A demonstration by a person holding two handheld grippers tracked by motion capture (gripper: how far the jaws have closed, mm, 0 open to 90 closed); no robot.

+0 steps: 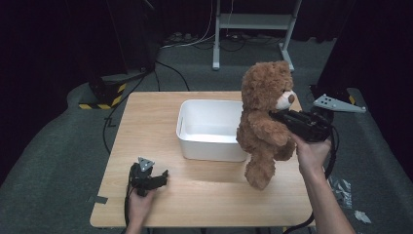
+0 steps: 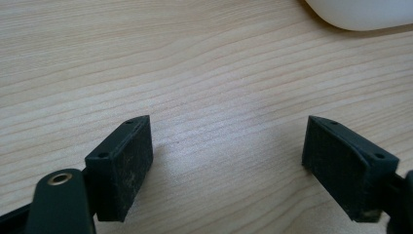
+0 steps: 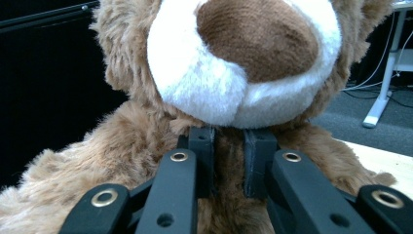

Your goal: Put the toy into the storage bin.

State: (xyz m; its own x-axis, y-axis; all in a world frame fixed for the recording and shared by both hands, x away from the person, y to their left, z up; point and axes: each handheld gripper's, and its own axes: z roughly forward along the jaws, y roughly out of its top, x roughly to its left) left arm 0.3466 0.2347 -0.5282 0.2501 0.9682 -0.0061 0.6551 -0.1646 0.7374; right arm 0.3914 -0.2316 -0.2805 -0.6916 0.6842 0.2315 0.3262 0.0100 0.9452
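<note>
A brown teddy bear [image 1: 265, 122] hangs upright above the table's right side, just right of a white bin [image 1: 210, 129]. My right gripper [image 1: 278, 116] is shut on the bear's fur below its chin. Seen from the right gripper view, the two jaws pinch a fold of fur [image 3: 229, 161] under the white muzzle [image 3: 243, 63]. My left gripper [image 1: 158, 176] rests low over the wooden table [image 1: 146, 122] at the front left. Its jaws stand wide apart, with bare wood between the fingertips [image 2: 226, 161].
The empty white bin sits mid-table, and its corner [image 2: 360, 12] appears in the left gripper view. Beyond the table are a white metal stand [image 1: 253, 29], floor cables [image 1: 165, 68] and a yellow-black striped base [image 1: 102, 97].
</note>
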